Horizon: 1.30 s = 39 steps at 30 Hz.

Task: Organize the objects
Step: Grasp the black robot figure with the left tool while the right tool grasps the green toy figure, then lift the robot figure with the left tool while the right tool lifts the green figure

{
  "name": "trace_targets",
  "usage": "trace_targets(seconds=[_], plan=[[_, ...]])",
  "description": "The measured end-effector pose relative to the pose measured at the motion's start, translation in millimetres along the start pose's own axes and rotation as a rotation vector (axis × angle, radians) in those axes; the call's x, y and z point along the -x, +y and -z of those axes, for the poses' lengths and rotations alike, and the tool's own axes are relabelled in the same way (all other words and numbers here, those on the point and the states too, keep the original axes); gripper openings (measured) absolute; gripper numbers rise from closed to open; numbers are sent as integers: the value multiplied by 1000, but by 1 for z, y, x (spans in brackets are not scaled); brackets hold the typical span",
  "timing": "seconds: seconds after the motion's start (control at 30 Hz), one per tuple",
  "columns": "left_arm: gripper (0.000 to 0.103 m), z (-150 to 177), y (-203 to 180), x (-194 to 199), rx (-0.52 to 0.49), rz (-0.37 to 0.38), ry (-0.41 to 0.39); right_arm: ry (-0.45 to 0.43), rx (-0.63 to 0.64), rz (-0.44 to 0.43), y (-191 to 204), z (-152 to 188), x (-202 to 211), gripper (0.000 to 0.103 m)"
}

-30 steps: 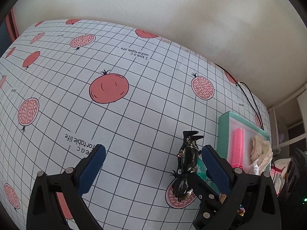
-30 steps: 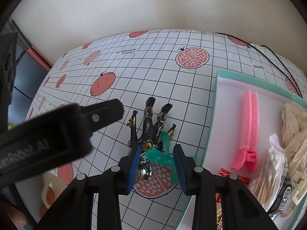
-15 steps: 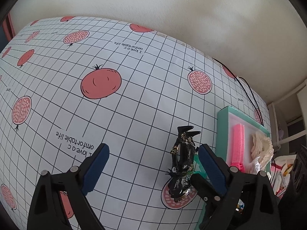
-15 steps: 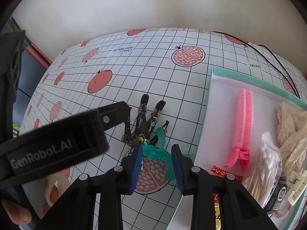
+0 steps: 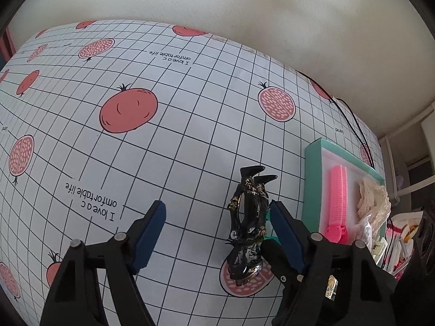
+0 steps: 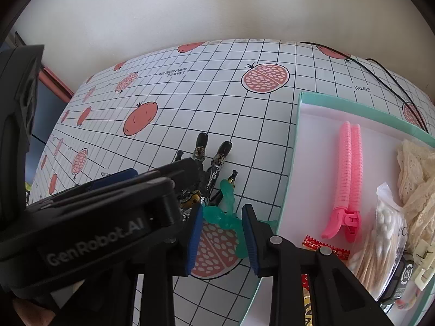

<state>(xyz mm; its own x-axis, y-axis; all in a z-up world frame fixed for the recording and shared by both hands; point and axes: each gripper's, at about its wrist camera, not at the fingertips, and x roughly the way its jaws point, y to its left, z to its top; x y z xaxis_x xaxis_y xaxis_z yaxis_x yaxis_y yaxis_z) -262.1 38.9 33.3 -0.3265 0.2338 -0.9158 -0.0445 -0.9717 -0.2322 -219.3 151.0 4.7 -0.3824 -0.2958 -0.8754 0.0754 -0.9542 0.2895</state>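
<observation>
Both claws hang over the grid-patterned surface point(image 5: 190, 135). Left claw point(image 5: 217, 233) is spread wide and holds nothing; the black-and-gold hair claw clip point(image 5: 248, 222) lies just inside its right finger. Right claw point(image 6: 223, 233) is half closed around the green hair clip point(image 6: 223, 212), pads not pressing it. Beside them the mint tray point(image 6: 296, 146) holds a pink clip point(image 6: 348, 179).

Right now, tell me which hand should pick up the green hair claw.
Right. The right gripper already has its jaws on either side of the green hair claw, beside the teal tray. The left gripper is spread wide open around the black hair claw instead.
</observation>
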Motion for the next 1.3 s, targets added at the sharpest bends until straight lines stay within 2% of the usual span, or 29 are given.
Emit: trace_targets(seconds=[0.1, 0.27, 0.6, 0.83, 0.93, 1.3], plan=[[75, 1, 0, -2, -3, -1, 3, -3, -3, 1, 0, 1, 0, 31], [65, 1, -1, -5, -9, 5, 6, -12, 4, -8, 2, -1, 3, 24], [64, 4, -6, -15, -1, 36, 22, -17, -7, -32, -2, 0, 9, 24], [58, 2, -2, -14, 38, 54, 6, -29, -14, -40, -4, -1, 16, 19], [52, 2, 1, -11, 50, 49, -6, -36, -14, -42, -3, -2, 19, 16], [49, 8, -12, -15, 4, 57, 16, -27, -8, -43, -3, -1, 18, 16]])
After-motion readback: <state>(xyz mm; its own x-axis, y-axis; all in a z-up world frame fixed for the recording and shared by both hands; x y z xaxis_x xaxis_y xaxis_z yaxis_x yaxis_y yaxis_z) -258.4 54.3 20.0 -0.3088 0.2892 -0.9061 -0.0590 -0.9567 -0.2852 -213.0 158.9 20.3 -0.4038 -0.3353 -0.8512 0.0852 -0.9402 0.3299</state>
